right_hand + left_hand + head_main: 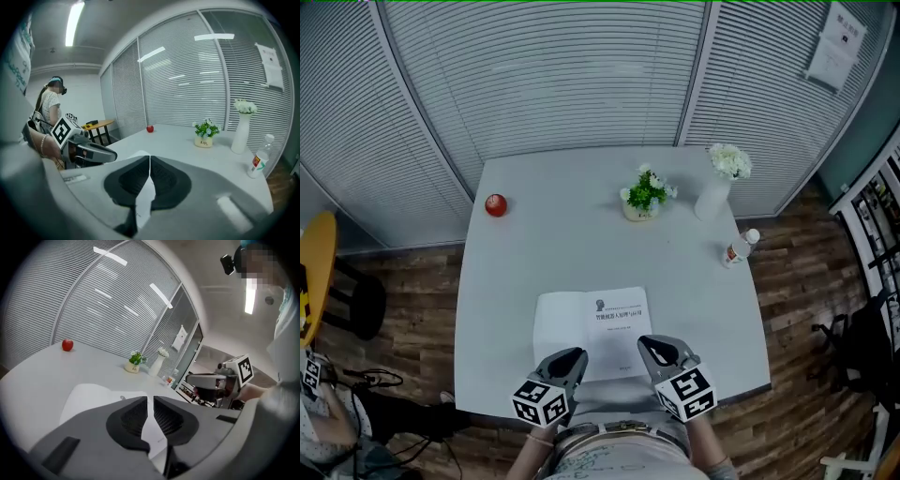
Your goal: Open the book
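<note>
The book [592, 330] lies open on the white table [534, 253] near its front edge. Its left page is blank and its right page carries a printed title. Both grippers hover over the book's near edge. My left gripper [573, 357] is above the left page, its jaws a narrow gap apart with nothing between them. In the left gripper view the gripper [150, 401] shows the page [89, 397] below it. My right gripper [651, 346] is over the right page's near corner. In its own view the right gripper [149, 159] has its jaws closed together and empty.
A red apple [495, 204] sits at the table's far left. A small potted plant [645, 195], a white vase with flowers [717, 187] and a lying bottle [739, 247] are at the far right. A yellow table [314, 272] stands left; a person [49, 112] stands there.
</note>
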{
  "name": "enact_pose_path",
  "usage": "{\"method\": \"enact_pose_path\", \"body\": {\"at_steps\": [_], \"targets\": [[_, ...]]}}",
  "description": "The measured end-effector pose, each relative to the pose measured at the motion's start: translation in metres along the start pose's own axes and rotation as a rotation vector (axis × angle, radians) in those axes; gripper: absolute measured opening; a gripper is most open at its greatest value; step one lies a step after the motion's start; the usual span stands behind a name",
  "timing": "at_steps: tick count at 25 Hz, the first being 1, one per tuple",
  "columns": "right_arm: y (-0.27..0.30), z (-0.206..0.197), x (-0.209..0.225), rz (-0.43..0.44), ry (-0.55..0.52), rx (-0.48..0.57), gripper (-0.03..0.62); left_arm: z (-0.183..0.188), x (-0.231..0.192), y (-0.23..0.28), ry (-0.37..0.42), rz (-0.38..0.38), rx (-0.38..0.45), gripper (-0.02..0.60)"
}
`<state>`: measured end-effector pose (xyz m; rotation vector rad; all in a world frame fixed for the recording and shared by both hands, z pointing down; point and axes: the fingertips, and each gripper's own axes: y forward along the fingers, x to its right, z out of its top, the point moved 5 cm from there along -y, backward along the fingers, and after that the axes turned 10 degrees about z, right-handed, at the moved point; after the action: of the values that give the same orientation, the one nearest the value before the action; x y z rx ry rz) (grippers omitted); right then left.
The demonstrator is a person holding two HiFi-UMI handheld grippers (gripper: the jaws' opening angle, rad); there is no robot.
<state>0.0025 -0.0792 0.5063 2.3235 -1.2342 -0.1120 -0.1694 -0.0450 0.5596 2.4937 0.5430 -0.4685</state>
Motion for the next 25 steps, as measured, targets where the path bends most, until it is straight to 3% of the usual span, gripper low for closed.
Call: {"method": "enact_pose_path", "body": {"at_steps": [3, 9, 16, 25], "targets": [[0.001, -0.002, -0.003, 0.022, -0.009, -0.003, 0.005, 0.005, 0.017, -0.001, -0.009, -0.046, 0.024, 0.017], [0.000, -0.001, -0.008, 0.050, -0.026, 0.020, 0.003, 0.015, 0.049, 0.000, 0.051, -0.085, 0.061, -0.002], [-0.011, 0.006, -0.011, 0.048, -0.047, 0.096, 0.003, 0.027, 0.083, 0.002, 0.237, -0.080, 0.108, -0.002], [-0.021, 0.010, -0.020, 0.094, -0.102, 0.142, 0.003, 0.040, 0.108, 0.005, 0.410, -0.063, 0.179, -0.002]]}}
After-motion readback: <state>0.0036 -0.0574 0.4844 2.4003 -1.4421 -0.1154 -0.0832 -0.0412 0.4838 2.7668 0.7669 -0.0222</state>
